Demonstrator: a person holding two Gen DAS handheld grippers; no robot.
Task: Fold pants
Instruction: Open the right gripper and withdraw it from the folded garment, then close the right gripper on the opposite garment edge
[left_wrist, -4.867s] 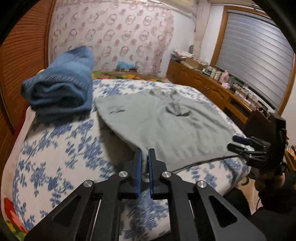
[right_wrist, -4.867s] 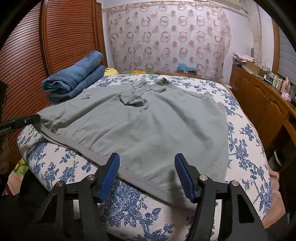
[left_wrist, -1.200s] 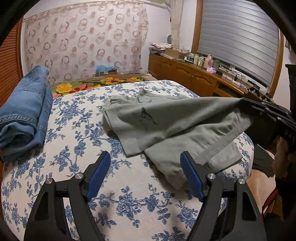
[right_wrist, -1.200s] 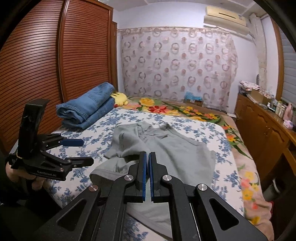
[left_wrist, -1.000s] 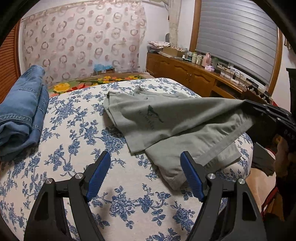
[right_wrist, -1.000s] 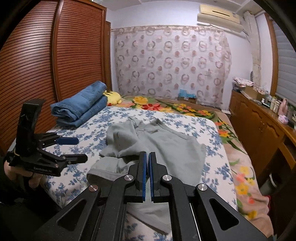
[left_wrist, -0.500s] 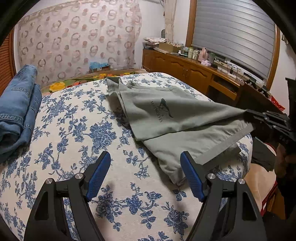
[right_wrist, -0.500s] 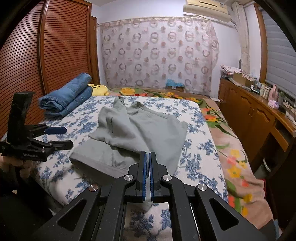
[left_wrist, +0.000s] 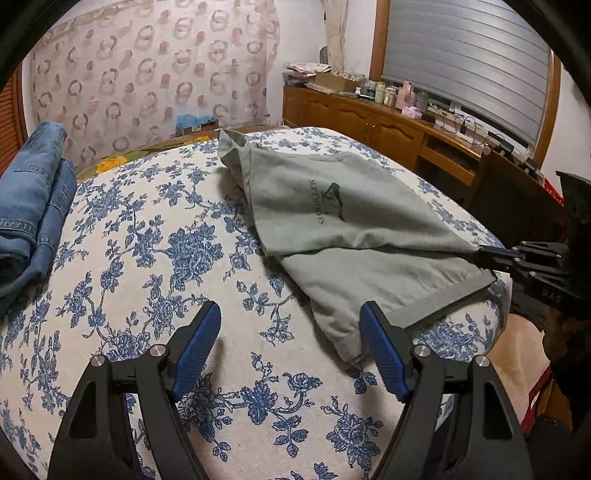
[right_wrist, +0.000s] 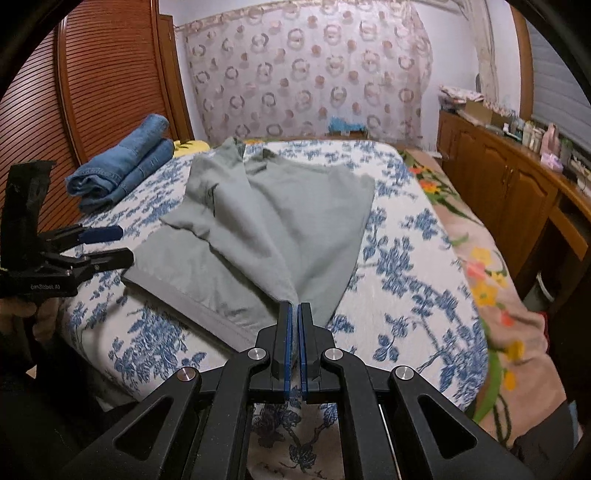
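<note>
A grey-green garment (left_wrist: 332, 206) with a dark logo lies folded over itself on the blue-flowered bed (left_wrist: 147, 240). My right gripper (right_wrist: 294, 306) is shut on a corner of the grey-green garment (right_wrist: 266, 221), and the cloth stretches taut from its pads up the bed. In the left wrist view that right gripper (left_wrist: 491, 252) sits at the bed's right edge, pinching the top layer. My left gripper (left_wrist: 289, 308) is open above the bare bedspread, its right finger (left_wrist: 384, 350) beside the garment's hemmed lower corner. From the right wrist view the left gripper (right_wrist: 118, 244) hovers left of the garment.
Folded blue jeans (left_wrist: 33, 206) (right_wrist: 125, 166) lie at the bed's far left by slatted wooden doors (right_wrist: 92, 92). A wooden sideboard (left_wrist: 388, 125) with bottles runs along the right wall. A floral blanket (right_wrist: 491, 280) hangs off the bed's right side.
Earlier the left gripper pinched the garment's edge and the right was open. Over the last second the right gripper pulled its corner across and down, folding the garment over. The left gripper stayed open.
</note>
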